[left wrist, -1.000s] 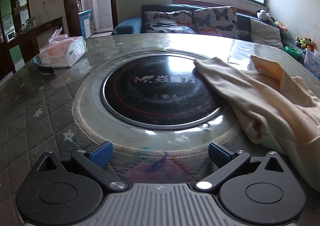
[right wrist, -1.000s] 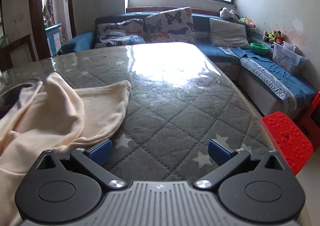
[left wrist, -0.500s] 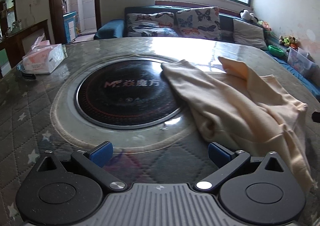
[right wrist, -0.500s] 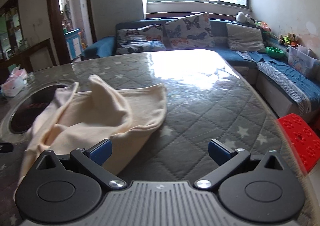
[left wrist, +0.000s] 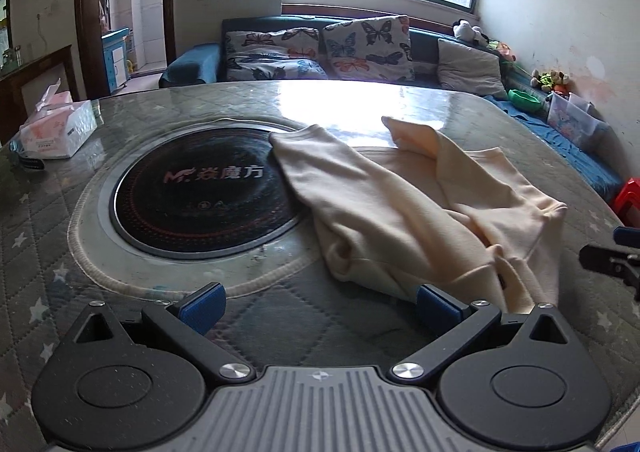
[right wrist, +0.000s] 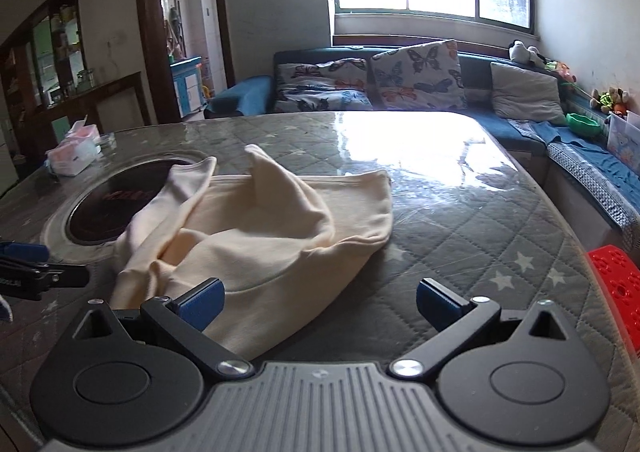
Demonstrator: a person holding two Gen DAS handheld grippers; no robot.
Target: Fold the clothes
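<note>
— Where are you with the folding?

— Not begun, I judge. My left tongs [left wrist: 318, 304] and right tongs [right wrist: 318, 302] are both spread wide, pinching nothing, low at the bottom of each frame.

— And the garment?

— The crumpled cream knit garment [left wrist: 420, 208] lies on the grey quilted, glass-topped table [right wrist: 460, 236]. Its near hem sits just beside my left tongs' right pad and my right tongs' left pad. Further off, one sleeve drapes over the round black induction hob [left wrist: 200, 192] at centre left.

— Next?

— Probably grab the near hem and spread it flat.
</note>
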